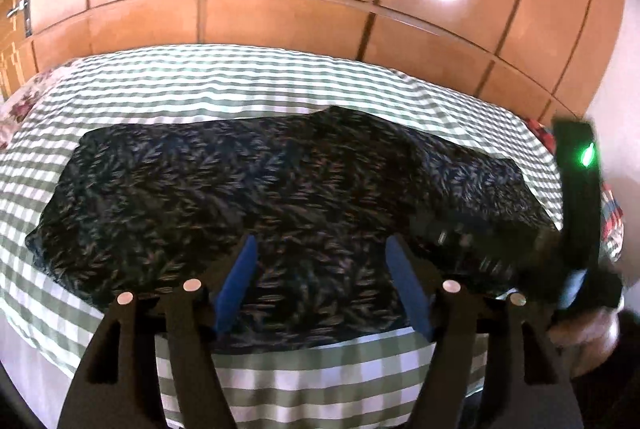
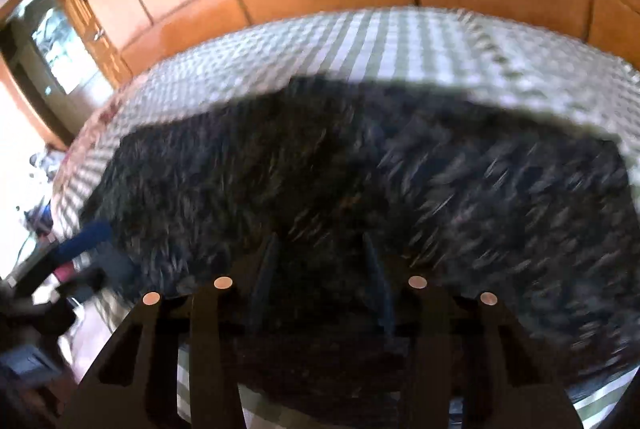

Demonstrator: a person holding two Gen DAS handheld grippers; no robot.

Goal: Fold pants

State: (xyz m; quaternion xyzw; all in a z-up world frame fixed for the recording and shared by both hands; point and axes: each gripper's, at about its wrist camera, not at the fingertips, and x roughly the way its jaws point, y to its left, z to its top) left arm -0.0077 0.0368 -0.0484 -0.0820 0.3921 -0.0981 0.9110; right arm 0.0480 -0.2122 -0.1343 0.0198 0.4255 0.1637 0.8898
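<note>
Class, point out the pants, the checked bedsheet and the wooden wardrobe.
pants (image 1: 280, 181), left wrist view, middle of the dark leaf-print cloth.
checked bedsheet (image 1: 240, 85), left wrist view, bare stretch behind the pants.
wooden wardrobe (image 1: 280, 17), left wrist view, door panel.

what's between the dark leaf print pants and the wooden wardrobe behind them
Only a bare strip of the green checked bedspread lies between the pants and the wardrobe, clearest in the left wrist view.

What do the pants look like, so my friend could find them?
Find the big wooden wardrobe, then the bed's green-and-white checked cover before it. The pants lie flat across that cover, the only dark thing there, patterned with small pale leaves.
</note>
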